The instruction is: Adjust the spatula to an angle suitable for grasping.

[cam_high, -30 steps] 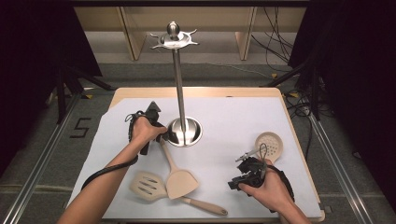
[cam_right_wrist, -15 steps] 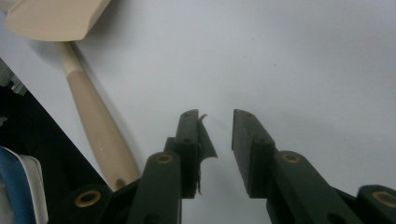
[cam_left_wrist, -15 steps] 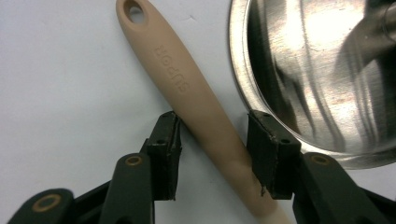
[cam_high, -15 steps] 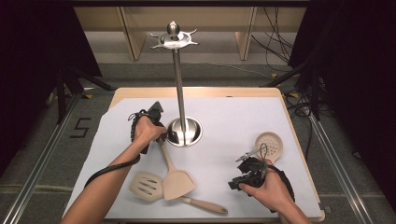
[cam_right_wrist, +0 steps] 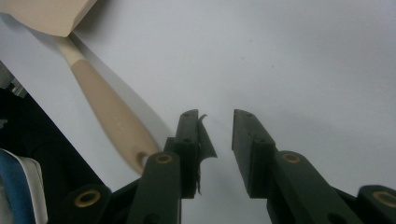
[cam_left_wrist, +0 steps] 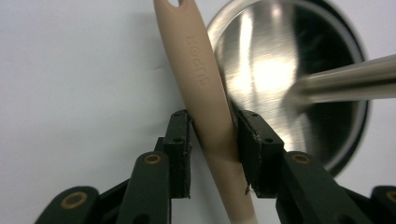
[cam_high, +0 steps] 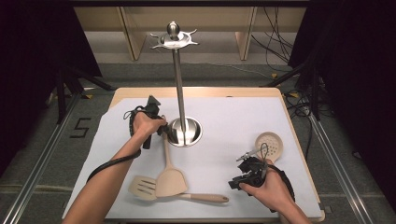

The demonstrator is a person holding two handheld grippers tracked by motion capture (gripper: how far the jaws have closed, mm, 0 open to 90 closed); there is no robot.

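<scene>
My left gripper (cam_left_wrist: 212, 135) has just been closing and now pinches the solid spatula's handle (cam_left_wrist: 205, 88), close against the stand's steel base (cam_left_wrist: 289, 70). My right gripper (cam_right_wrist: 219, 140) hangs spread over bare white paper (cam_right_wrist: 303, 56), the slotted spatula's handle (cam_right_wrist: 109, 116) beside it.

the beige plastic turner with a solid flat blade (cam_high: 170, 173) lies flat on the white-covered counter (cam_high: 233, 116), blade toward the near edge, its long slim handle (cam_left_wrist: 205, 88) running away to the round steel base of the utensil stand (cam_high: 192, 132). the handle has a hanging hole at its tip and raised lettering along it, and sits touching that base's rim.
</scene>
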